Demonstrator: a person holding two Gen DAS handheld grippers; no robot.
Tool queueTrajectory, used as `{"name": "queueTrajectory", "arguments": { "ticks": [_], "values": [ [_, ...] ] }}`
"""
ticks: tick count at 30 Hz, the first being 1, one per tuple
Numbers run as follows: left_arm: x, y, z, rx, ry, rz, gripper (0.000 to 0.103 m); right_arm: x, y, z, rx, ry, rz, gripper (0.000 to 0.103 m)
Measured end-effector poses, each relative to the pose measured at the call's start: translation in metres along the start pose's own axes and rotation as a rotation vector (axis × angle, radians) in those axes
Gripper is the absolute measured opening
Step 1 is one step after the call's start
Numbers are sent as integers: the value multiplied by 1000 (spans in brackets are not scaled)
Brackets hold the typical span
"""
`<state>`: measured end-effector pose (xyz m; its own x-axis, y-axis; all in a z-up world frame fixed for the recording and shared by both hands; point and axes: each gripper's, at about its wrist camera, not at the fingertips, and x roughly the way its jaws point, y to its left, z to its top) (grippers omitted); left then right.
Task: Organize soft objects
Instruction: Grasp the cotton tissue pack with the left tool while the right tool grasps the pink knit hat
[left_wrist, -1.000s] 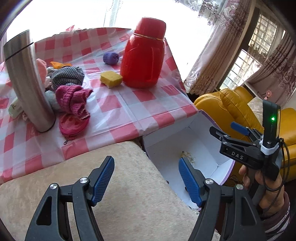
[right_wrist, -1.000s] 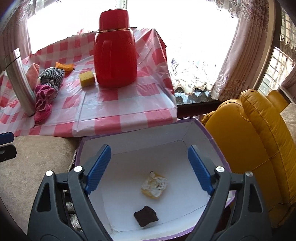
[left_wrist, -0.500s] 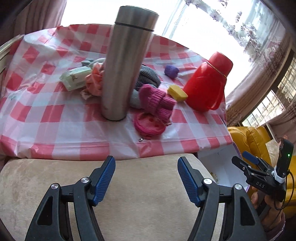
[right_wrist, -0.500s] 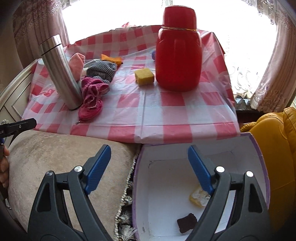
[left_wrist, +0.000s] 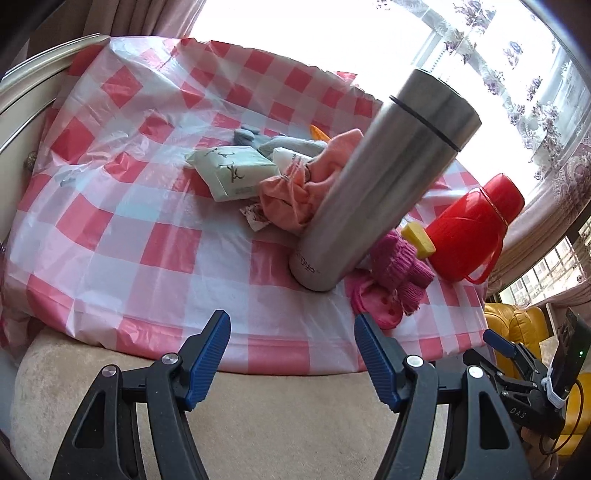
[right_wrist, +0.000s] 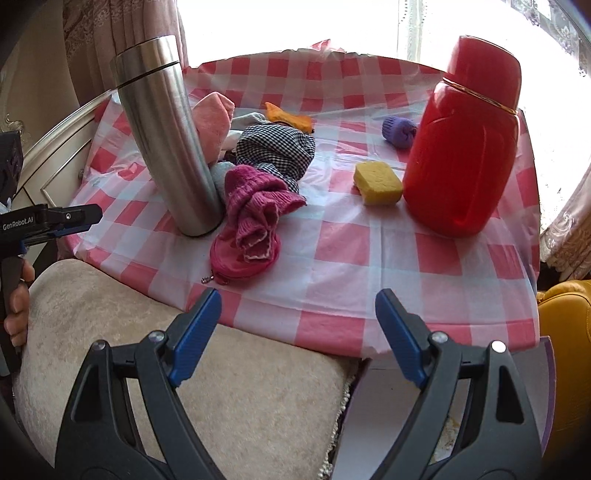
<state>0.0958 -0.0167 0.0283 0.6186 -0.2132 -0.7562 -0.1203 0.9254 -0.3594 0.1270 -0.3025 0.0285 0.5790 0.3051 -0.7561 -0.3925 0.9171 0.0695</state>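
Both my claws hang over the beige cushion (right_wrist: 110, 332) at the near edge of the checked tabletop (right_wrist: 369, 243) — my left claw (left_wrist: 291, 360) and my right claw (right_wrist: 297, 338) each gape with nothing between the blue pads. The soft things lie ahead: a magenta knitted sock (right_wrist: 258, 206) on a pink pouch (right_wrist: 240, 262) beside the steel flask (right_wrist: 170, 140), a checked cloth (right_wrist: 277, 147), a yellow sponge (right_wrist: 376, 182) by the red jug (right_wrist: 465, 147), and a peach cloth (left_wrist: 306, 188) against a tissue pack (left_wrist: 232, 171).
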Motion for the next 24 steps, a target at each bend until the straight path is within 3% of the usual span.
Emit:
{"name": "queueTrajectory", "arguments": {
  "ticks": [11, 16, 24],
  "values": [
    [30, 53, 73, -212, -34, 35, 72, 39, 28, 33, -85, 7, 3, 87],
    [53, 66, 114, -331, -29, 44, 84, 53, 34, 41, -124, 7, -29, 87],
    [116, 63, 150, -397, 97, 93, 88, 70, 41, 51, -158, 10, -53, 87]
  ]
}}
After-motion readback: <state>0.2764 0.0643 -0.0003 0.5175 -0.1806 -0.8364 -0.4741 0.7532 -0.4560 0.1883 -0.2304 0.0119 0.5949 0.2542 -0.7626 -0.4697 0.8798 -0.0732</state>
